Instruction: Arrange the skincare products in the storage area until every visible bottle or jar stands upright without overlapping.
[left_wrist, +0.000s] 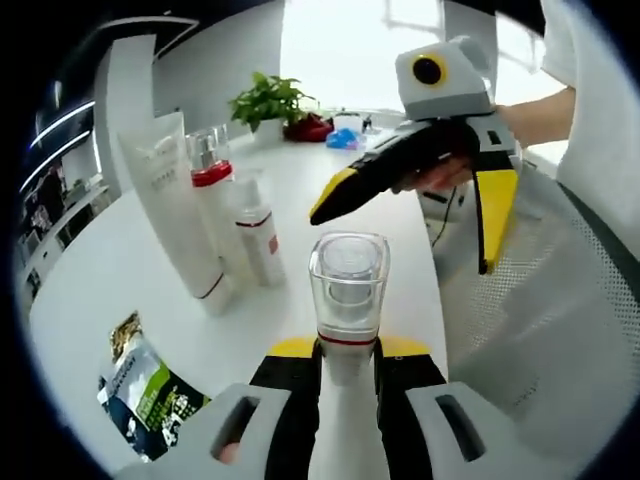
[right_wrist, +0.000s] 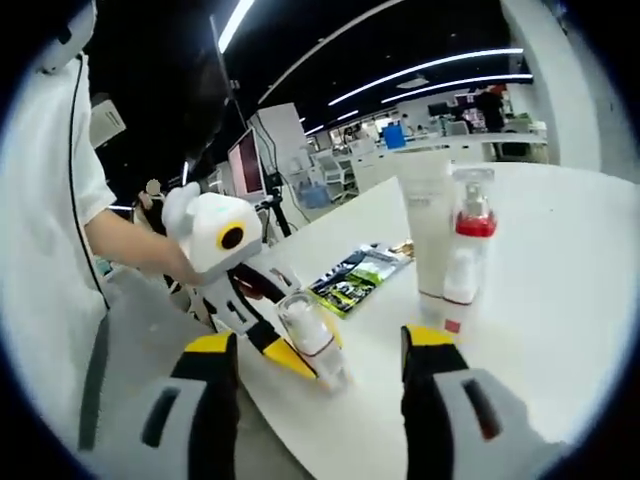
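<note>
left gripper view: left hand-held gripper (left_wrist: 347, 375) clamps clear-capped bottle (left_wrist: 346, 300); right gripper view: right hand-held gripper (right_wrist: 322, 350) wide open, empty.

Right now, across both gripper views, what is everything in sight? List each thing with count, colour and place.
Clear-capped bottle: one, white with red band, clamped between the left gripper's fingers over the table edge.
Tall tube: one, white, standing cap-down on the table.
Pump bottle: one, white with red collar, upright beside the tube.
Small bottle: one, white with clear cap, upright in front of the pump bottle.
Sachet: one, green and black, flat near the table edge.
Potted plant: one, green, far end of the table.
Table: one, white.
Left gripper: yellow-black, shut on the bottle.
Right gripper: yellow-black, open, above the table.
</note>
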